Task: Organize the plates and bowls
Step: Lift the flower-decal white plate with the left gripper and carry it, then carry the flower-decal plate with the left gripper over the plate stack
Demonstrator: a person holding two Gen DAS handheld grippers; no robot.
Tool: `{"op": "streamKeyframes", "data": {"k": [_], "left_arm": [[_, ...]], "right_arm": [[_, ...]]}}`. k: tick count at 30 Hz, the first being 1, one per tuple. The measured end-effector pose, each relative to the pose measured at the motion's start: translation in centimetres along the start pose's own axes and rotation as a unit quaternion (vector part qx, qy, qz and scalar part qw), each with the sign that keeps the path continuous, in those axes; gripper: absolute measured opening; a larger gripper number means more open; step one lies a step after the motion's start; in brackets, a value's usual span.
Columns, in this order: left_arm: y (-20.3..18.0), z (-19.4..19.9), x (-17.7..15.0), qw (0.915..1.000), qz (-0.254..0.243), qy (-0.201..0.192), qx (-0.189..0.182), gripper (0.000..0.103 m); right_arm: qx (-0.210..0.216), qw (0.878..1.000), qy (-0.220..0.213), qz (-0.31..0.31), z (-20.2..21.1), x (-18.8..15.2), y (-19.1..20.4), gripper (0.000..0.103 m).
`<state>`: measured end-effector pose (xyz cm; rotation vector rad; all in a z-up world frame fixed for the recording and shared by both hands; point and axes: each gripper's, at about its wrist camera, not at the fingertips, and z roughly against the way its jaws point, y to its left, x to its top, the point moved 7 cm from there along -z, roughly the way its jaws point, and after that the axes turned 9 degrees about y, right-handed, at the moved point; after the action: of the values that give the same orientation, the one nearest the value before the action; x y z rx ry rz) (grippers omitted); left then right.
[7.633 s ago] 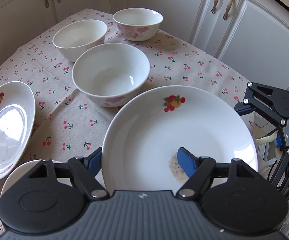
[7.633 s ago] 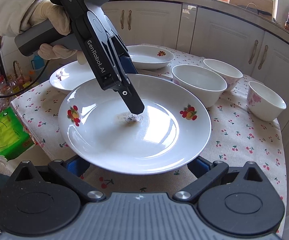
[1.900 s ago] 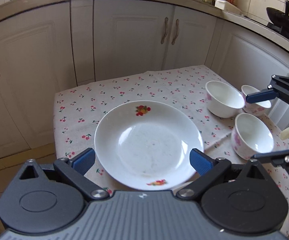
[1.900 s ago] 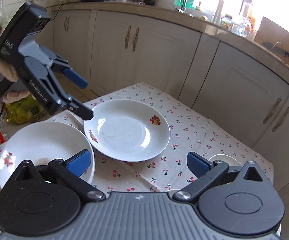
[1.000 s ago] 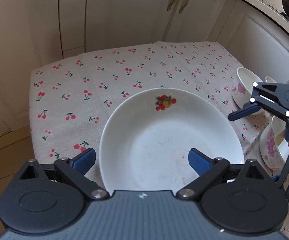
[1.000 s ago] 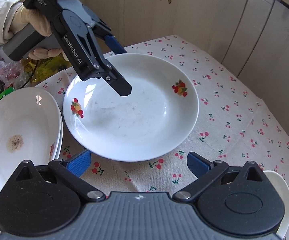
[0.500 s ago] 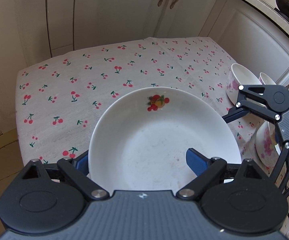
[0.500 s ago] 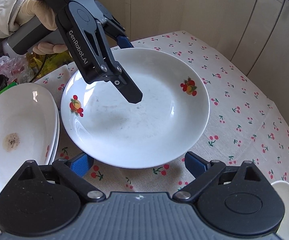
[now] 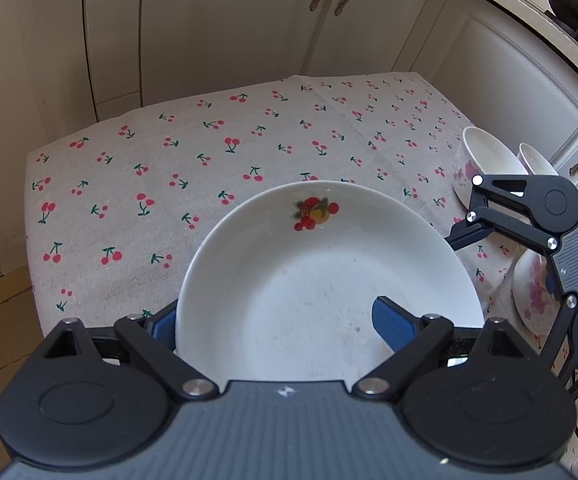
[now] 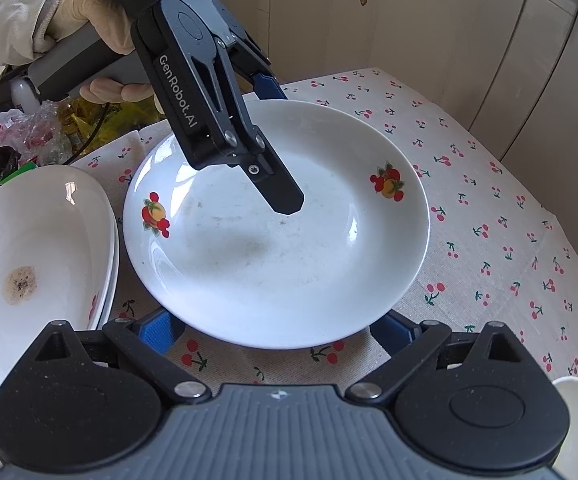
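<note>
A white plate (image 9: pixel 321 280) with fruit prints rests on the cherry tablecloth, also visible as the plate (image 10: pixel 281 240) in the right wrist view. My left gripper (image 9: pixel 277 320) straddles its rim, one pad outside and under the edge and the other finger down on the plate's inside. From the right wrist view, that left gripper (image 10: pixel 277 142) grips the far-left rim. My right gripper (image 10: pixel 275 330) holds the near edge between its pads, both tucked at the rim. One of its fingers (image 9: pixel 469 234) shows at the plate's right side.
A stack of plates (image 10: pixel 41 240), the top one stained brown, lies just left of the plate. Three white floral bowls (image 9: pixel 485 160) (image 9: pixel 537 160) (image 9: pixel 533 284) stand to the right. A gloved hand (image 10: pixel 89 20) holds the left gripper. Cabinet doors (image 9: pixel 209 32) surround the table.
Both grippers dropped to this plate and narrowed their jaws onto its rim about a second ago, then stayed still. The stained plate carried earlier now tops the stack on the left.
</note>
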<state>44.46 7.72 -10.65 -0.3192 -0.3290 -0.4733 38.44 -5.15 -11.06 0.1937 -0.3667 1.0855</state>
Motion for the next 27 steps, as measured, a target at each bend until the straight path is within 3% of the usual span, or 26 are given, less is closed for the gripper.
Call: {"op": "streamKeyframes", "data": {"k": [27], "left_arm": [[0.03, -0.08, 0.01, 1.0, -0.001, -0.006, 0.008, 0.093]], "right_arm": [[-0.004, 1.0, -0.009, -0.007, 0.04, -0.01, 0.21, 0.1]]}}
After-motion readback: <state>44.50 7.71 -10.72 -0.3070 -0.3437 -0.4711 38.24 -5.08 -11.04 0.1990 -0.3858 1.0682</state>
